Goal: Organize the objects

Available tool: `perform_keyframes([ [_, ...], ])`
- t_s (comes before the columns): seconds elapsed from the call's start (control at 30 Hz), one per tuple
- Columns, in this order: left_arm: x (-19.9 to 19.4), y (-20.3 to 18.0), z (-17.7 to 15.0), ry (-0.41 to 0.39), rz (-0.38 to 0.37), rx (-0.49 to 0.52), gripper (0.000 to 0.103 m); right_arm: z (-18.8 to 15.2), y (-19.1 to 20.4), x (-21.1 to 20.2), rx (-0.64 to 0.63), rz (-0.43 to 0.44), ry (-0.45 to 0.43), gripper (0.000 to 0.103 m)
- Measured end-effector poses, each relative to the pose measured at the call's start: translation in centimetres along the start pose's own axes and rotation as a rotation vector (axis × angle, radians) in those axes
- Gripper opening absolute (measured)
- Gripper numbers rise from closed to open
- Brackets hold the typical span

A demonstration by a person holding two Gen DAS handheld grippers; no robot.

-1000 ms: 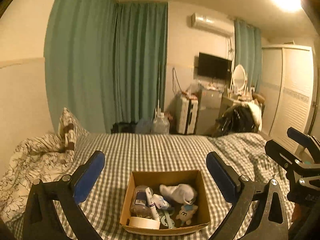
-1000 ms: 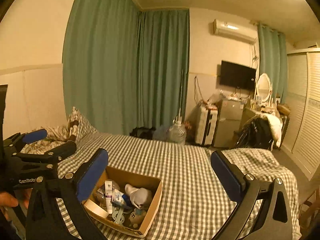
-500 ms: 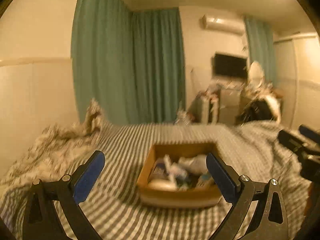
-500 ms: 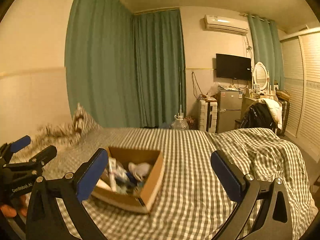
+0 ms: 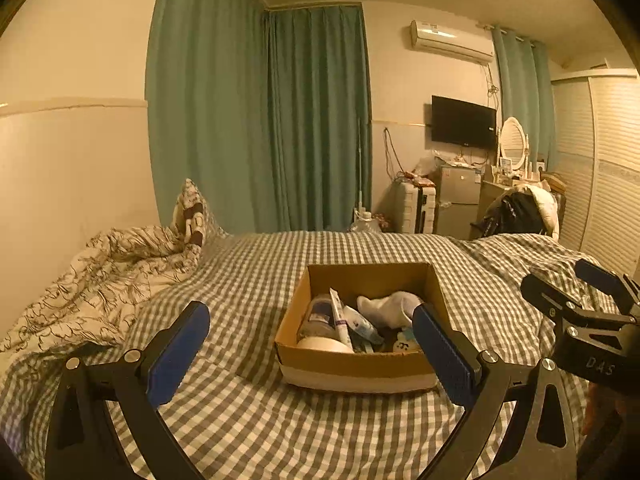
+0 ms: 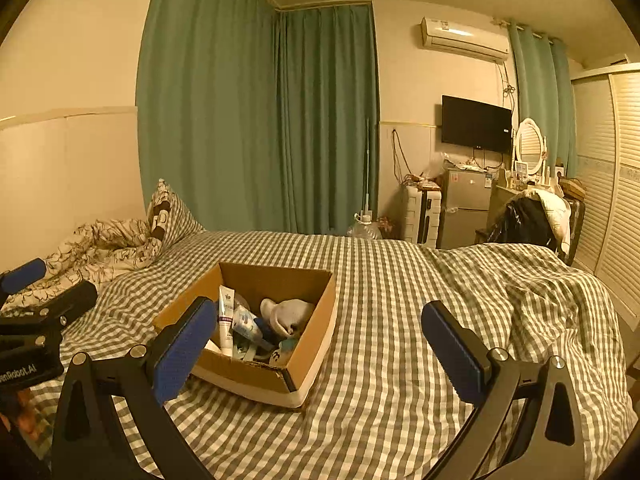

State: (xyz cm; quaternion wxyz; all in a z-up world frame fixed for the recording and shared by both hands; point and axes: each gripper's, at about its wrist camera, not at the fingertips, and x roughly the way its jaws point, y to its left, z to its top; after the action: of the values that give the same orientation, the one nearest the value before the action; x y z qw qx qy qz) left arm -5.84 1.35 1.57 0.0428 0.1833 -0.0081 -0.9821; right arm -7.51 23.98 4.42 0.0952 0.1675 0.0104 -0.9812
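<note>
Left gripper (image 5: 310, 340) and right gripper (image 6: 316, 340): jaws wide apart, empty, above the bed (image 6: 400, 300). Box (image 5: 356, 364) on the checked cover, holding a tube (image 6: 226, 316), sock (image 6: 288, 312) and small items partly hidden behind the blue pads. Green curtains (image 6: 260, 120) behind.

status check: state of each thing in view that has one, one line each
left gripper: jaws open, empty
right gripper: jaws open, empty
cardboard box: open top, upright on bed, holds items
white tube: leaning upright in box
white sock: lying in box
tape roll: flat in box's near corner
curtains: drawn shut
TV: screen dark
</note>
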Motion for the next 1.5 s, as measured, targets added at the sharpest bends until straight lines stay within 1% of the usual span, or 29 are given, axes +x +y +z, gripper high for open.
perform_keyframes([
  [0.37,-0.05,-0.12,-0.13,0.008,0.008,0.007,0.103,0.09,0.09,-0.14,-0.004,-0.010,0.006,0.103],
  [0.47,0.05,-0.09,-0.25,0.013,0.007,0.009,0.103,0.08,-0.12,-0.33,0.009,-0.026,-0.003,0.103],
  [0.9,0.24,0.17,-0.52,0.025,0.016,0.011,0.103,0.02,-0.19,-0.34,0.021,-0.020,0.010,0.103],
  [1.5,0.10,0.30,-0.64,0.025,0.006,0.005,0.103,-0.27,0.29,-0.05,0.009,-0.017,0.027,0.103],
])
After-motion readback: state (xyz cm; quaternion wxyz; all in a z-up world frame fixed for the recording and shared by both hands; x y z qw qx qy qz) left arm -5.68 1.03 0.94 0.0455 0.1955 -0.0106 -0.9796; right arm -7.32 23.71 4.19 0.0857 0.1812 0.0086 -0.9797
